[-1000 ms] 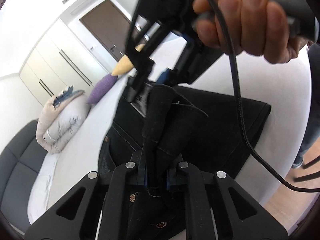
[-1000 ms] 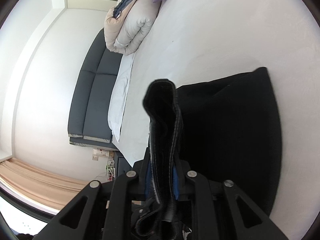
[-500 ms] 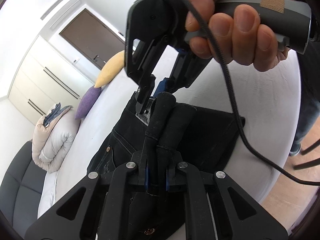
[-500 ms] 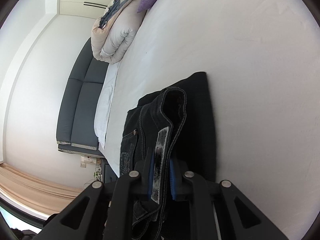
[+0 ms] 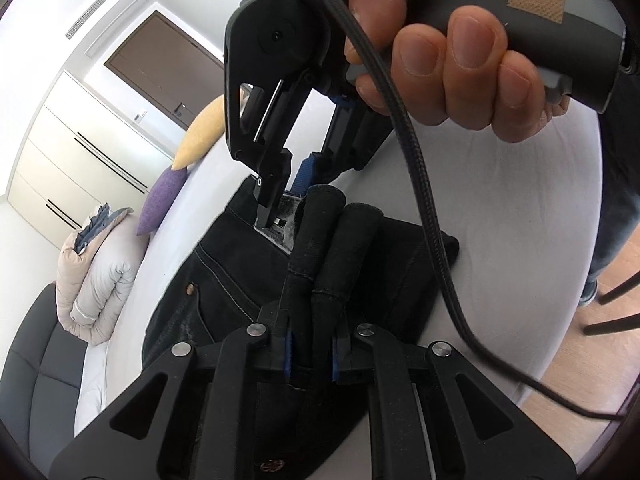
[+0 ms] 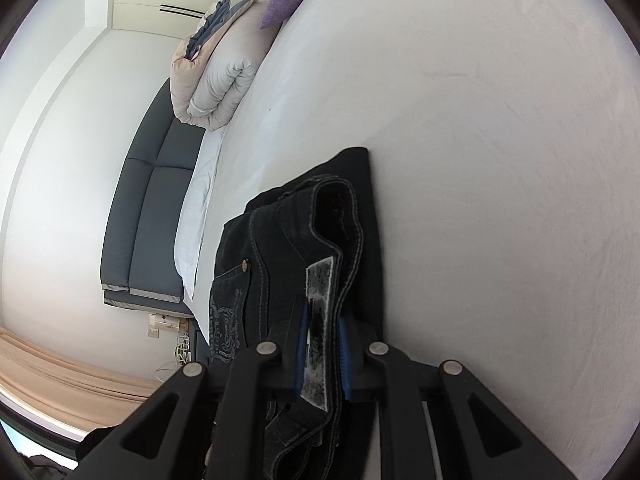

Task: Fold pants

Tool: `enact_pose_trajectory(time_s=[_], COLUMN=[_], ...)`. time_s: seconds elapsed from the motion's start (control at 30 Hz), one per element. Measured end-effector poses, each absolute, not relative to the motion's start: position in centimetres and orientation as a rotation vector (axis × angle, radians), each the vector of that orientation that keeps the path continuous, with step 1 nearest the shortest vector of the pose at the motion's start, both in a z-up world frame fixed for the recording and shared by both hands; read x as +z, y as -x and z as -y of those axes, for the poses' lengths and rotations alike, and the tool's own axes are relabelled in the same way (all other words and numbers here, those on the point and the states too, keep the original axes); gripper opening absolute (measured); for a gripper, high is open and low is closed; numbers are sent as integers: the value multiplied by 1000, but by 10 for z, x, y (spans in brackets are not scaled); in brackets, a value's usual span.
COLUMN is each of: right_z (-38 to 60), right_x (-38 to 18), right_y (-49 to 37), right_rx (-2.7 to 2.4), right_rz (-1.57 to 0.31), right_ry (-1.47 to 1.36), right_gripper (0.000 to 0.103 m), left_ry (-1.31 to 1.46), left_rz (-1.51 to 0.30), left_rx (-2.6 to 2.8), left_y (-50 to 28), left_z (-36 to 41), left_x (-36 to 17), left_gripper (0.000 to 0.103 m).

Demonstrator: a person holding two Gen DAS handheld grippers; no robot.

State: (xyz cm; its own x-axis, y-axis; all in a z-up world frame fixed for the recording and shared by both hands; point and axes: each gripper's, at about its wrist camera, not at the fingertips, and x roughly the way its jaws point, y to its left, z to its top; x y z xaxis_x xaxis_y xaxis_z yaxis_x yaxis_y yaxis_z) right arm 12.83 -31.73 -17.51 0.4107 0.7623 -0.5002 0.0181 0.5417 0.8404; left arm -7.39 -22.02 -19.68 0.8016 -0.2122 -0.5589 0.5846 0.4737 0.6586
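Note:
Black denim pants (image 5: pixel 224 280) lie folded on a white bed (image 5: pixel 500 220). My left gripper (image 5: pixel 310 354) is at the bottom of the left wrist view, shut on two bunched folds of the pants' edge that stick up between its blue pads. My right gripper (image 5: pixel 286 190), held by a hand (image 5: pixel 440 60), reaches down onto the waistband just beyond, pinching the spot with the grey label (image 5: pixel 286 220). In the right wrist view my right gripper (image 6: pixel 322 356) is shut on that waistband (image 6: pixel 340 220) and label (image 6: pixel 318 300). The back pocket (image 6: pixel 228 312) lies to the left.
A rolled duvet (image 5: pixel 100 276), a purple pillow (image 5: pixel 160 204) and a yellow pillow (image 5: pixel 200 136) lie at the bed's far end. A dark grey sofa (image 6: pixel 148 220) runs beside it. A black cable (image 5: pixel 424 216) hangs from the right gripper. Chair legs (image 5: pixel 612 308) stand on the wooden floor.
Both grippers have come down toward the bed with the pants still held. The lifted fabric now hangs lower over the layer beneath, and the back pocket has come into the right wrist view.

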Motion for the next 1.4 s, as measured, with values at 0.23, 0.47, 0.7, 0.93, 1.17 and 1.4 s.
enact_pose_trajectory(time_s=[0.23, 0.47, 0.7, 0.93, 1.17, 1.4], right_z=[326, 344, 307, 282, 279, 279], right_x=[-173, -154, -115, -148, -160, -153], right_y=[-121, -100, -104, -114, -92, -59], right_rx=[557, 469, 590, 568, 556, 523], right_rz=[-1040, -1011, -966, -1081, -1073, -1020], right_ry=[-914, -894, -815, -804, -797, -755], right_gripper=[22, 26, 20, 10, 0, 0], left_ry=[-814, -630, -145, 65, -12, 4], left_rz=[-508, -482, -730, -1030, -1010, -1000], left_rx=[-537, -527, -602, -555, -504, -486], left_y=[68, 77, -40, -138, -121, -107], left_z=[196, 136, 45, 8, 6, -10], left_x=[-169, -109, -66, -114, -117, -109], left_gripper=[23, 79, 32, 6, 6, 6])
